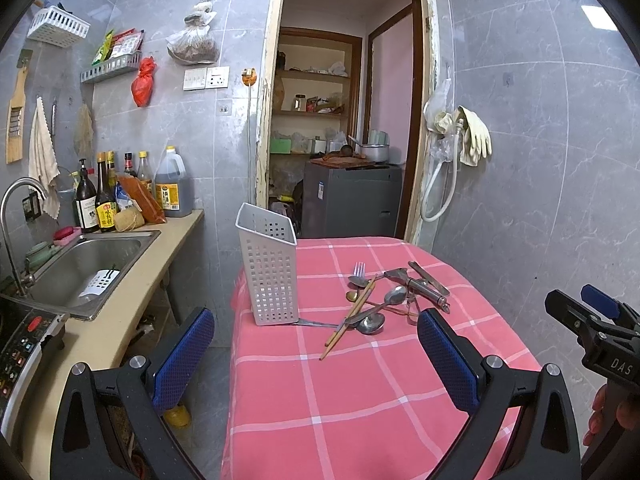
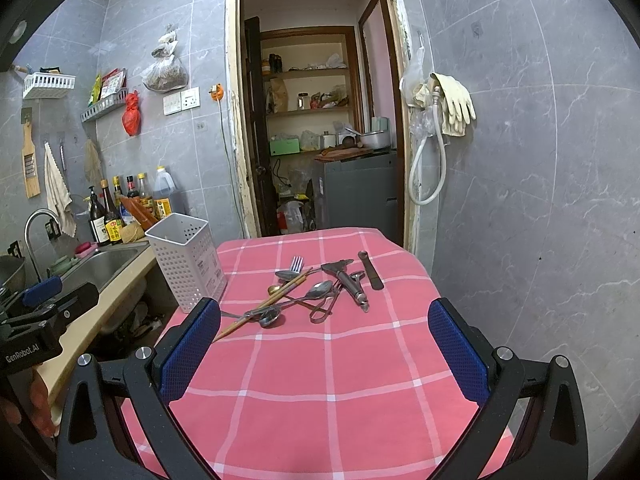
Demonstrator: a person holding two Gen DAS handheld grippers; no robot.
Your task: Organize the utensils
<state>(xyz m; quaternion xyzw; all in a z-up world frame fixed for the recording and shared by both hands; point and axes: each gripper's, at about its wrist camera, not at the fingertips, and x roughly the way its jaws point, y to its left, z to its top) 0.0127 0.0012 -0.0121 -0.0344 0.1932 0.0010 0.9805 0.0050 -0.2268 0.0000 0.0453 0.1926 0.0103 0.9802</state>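
Observation:
A white perforated utensil holder (image 1: 269, 270) (image 2: 188, 260) stands upright and empty at the left edge of the pink checked table (image 1: 360, 392) (image 2: 328, 368). To its right lies a loose pile of utensils (image 1: 394, 298) (image 2: 320, 290): spoons, a fork (image 1: 359, 270) (image 2: 296, 265), wooden chopsticks (image 1: 350, 316) (image 2: 264, 304), a peeler and a knife (image 2: 371, 270). My left gripper (image 1: 316, 354) is open and empty, held above the near table, short of the pile. My right gripper (image 2: 324, 348) is open and empty, also short of the pile.
A counter with a steel sink (image 1: 86, 264) (image 2: 108, 260), tap and sauce bottles (image 1: 106, 200) runs along the left. A doorway (image 1: 344, 120) opens behind the table onto shelves and a grey appliance. Tiled wall with hanging gloves (image 1: 472, 132) stands at the right.

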